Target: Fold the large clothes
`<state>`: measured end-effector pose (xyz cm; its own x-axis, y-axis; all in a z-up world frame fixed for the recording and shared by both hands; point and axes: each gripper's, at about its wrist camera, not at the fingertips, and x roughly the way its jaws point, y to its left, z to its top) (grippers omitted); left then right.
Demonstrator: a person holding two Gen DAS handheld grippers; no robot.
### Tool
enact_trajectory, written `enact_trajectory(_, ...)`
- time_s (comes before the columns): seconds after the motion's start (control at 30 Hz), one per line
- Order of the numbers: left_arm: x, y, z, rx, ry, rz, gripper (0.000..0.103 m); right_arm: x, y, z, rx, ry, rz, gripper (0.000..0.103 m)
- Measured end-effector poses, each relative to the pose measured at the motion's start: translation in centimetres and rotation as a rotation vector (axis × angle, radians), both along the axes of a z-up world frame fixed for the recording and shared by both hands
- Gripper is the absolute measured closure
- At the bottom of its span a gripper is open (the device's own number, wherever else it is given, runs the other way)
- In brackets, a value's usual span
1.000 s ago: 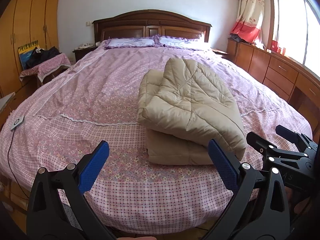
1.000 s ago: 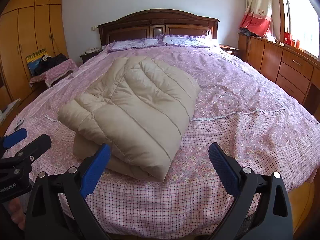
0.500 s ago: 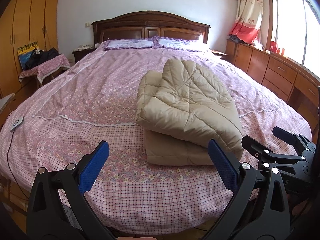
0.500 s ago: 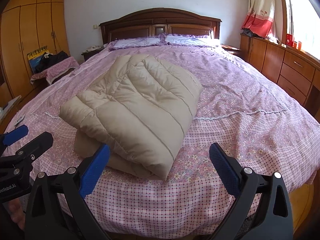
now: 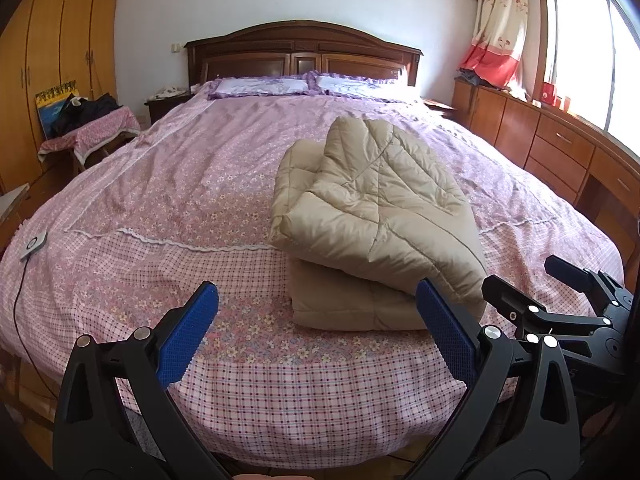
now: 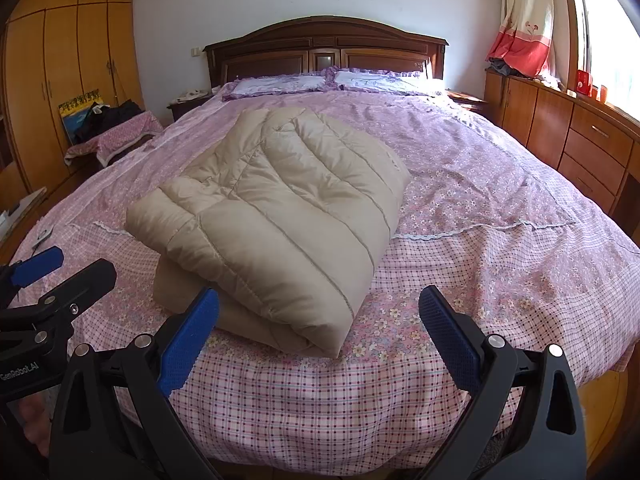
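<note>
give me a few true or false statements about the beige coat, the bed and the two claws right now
1. The beige coat lies folded on the bed. True.
2. The left claw is shut on the coat. False: it is open and clear of the coat.
3. The right claw is open and holds nothing. True.
4. The coat lies on the pillows. False: it lies toward the foot of the bed.

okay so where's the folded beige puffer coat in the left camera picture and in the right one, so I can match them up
Left wrist view: the folded beige puffer coat lies right of centre on the bed, beyond the right blue pad.
Right wrist view: the coat lies left of centre, behind the left blue pad.
Shared landmark: the dark wooden headboard at the top of both.
</note>
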<state>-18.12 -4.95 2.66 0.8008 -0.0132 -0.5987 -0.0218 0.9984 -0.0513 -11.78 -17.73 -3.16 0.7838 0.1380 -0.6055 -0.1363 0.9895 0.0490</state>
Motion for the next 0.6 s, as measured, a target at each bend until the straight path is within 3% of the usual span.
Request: enact_trajectory(0.6, -0.13, 0.37, -0.17, -0.026, 0.007, 0.012, 0.005, -0.29, 0.16, 0.1, -0.012, -0.021, -0.008, 0.007)
